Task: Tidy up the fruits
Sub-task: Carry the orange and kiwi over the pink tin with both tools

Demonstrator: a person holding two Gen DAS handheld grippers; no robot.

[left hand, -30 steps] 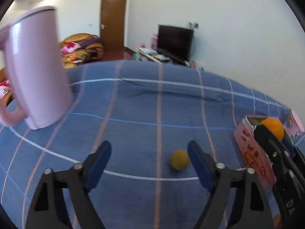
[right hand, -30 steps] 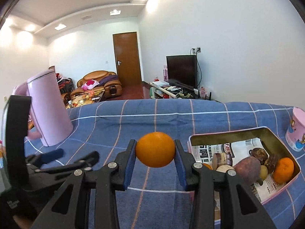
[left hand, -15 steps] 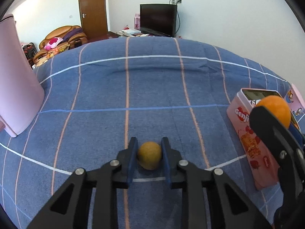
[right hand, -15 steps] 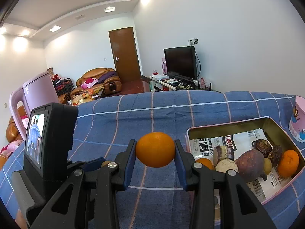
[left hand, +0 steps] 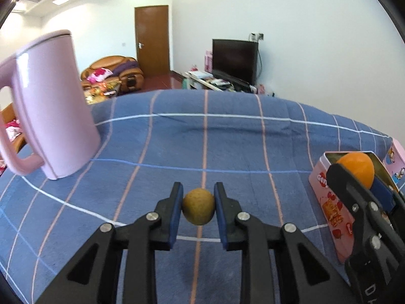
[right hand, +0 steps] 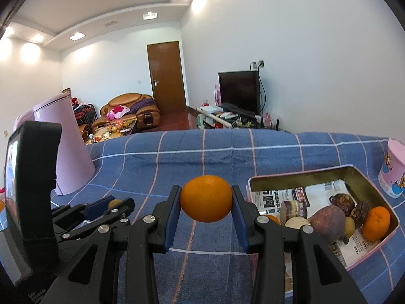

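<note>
My left gripper is shut on a small yellow-brown fruit and holds it above the blue checked cloth. My right gripper is shut on an orange, held just left of the pink tin box. The tin is lined with newspaper and holds several fruits, among them a purple one and another orange. In the left wrist view the right gripper's orange hangs over the tin's near end. The left gripper also shows in the right wrist view.
A tall pink jug stands on the cloth at the left; it also shows in the right wrist view. A pink cartoon cup stands right of the tin. The blue cloth stretches ahead between jug and tin.
My left gripper closed on the small yellow-brown fruit and has lifted it off the cloth. My right gripper kept hold of the orange and shifted a little toward the tin.
</note>
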